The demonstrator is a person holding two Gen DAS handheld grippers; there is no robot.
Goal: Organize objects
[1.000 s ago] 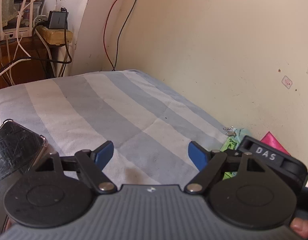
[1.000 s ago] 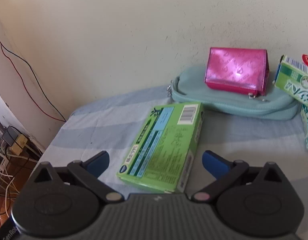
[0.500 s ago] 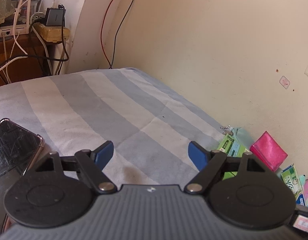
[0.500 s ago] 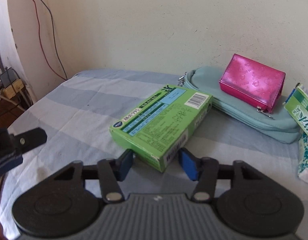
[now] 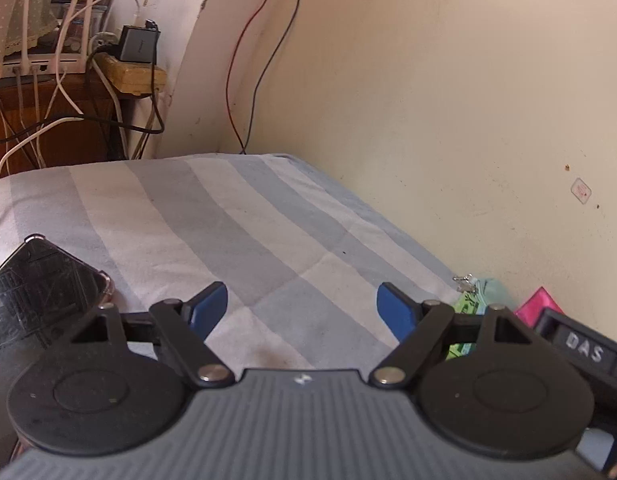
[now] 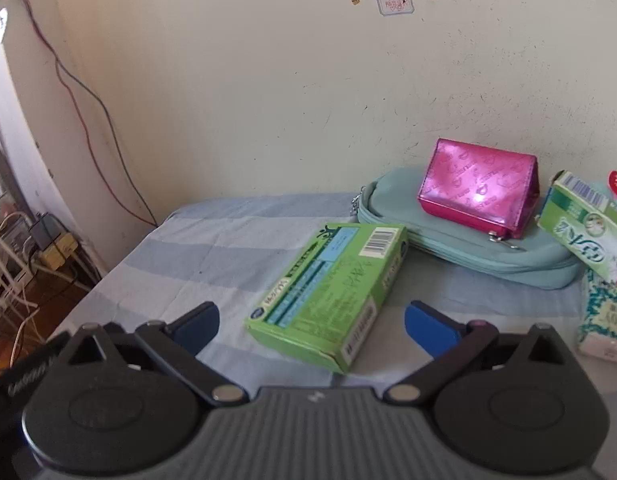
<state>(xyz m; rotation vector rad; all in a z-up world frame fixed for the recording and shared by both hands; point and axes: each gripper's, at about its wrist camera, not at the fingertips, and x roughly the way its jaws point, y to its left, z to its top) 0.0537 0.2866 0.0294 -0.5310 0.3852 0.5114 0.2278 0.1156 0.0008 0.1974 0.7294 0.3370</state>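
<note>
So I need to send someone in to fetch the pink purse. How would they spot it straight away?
Look along the cream wall at the far side of the striped bed, where a flat pale teal zip pouch lies. The pink purse sits on top of that pouch, against the wall. It is the only shiny magenta thing there; the boxes around it are green.

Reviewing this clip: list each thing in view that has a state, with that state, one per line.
Right gripper: jaws opening, pads clear of the box between them.
Left gripper: open, nothing between the jaws.
Green box: closed, lying flat on the striped sheet.
Pink wallet: shut, resting on the teal pouch.
Teal pouch: zipped, lying flat against the wall.
Phone: screen dark, lying flat.
</note>
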